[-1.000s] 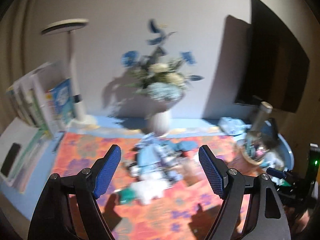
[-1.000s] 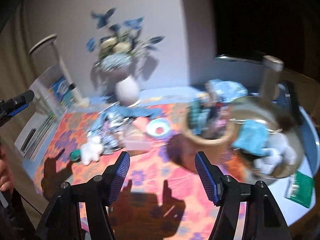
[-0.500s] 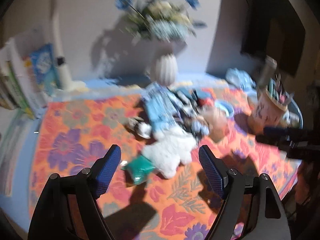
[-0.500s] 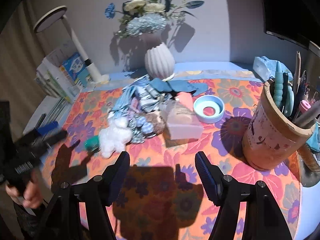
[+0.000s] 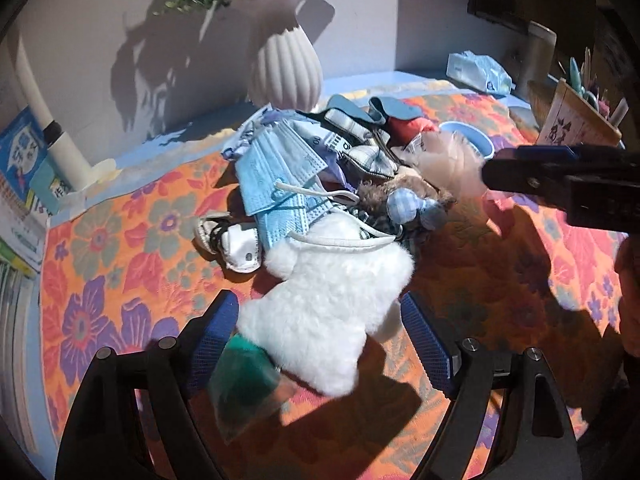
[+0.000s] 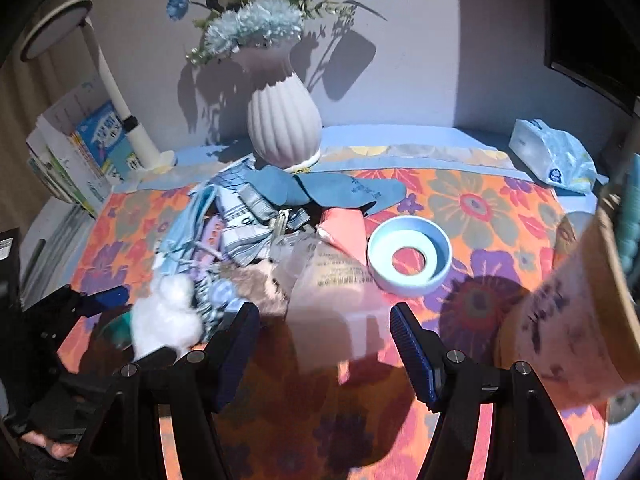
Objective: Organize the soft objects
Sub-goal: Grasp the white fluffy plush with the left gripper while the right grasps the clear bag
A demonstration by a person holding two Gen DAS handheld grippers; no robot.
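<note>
A pile of soft things lies on the floral tablecloth (image 5: 120,248): a white plush toy (image 5: 332,304), blue face masks (image 5: 280,172), a brown furry toy (image 5: 404,196), and striped cloths. My left gripper (image 5: 324,340) is open, its jaws on either side of the white plush, with a green-capped clear bag (image 5: 244,380) at the left finger. My right gripper (image 6: 324,344) is open in front of a pink packet in clear wrap (image 6: 336,300). The white plush (image 6: 168,320) and the left gripper (image 6: 80,308) show at the left of the right wrist view.
A white ribbed vase (image 6: 284,120) with flowers stands behind the pile. A light blue ring (image 6: 408,256) lies right of the pile. A brown pen cup (image 6: 576,312) stands close on the right. Books (image 6: 80,152) and a lamp post (image 6: 120,112) are at left, a tissue pack (image 6: 552,156) at back right.
Both grippers have moved down and forward toward the pile. The left gripper now straddles the white plush. The right gripper has closed in on the pink packet.
</note>
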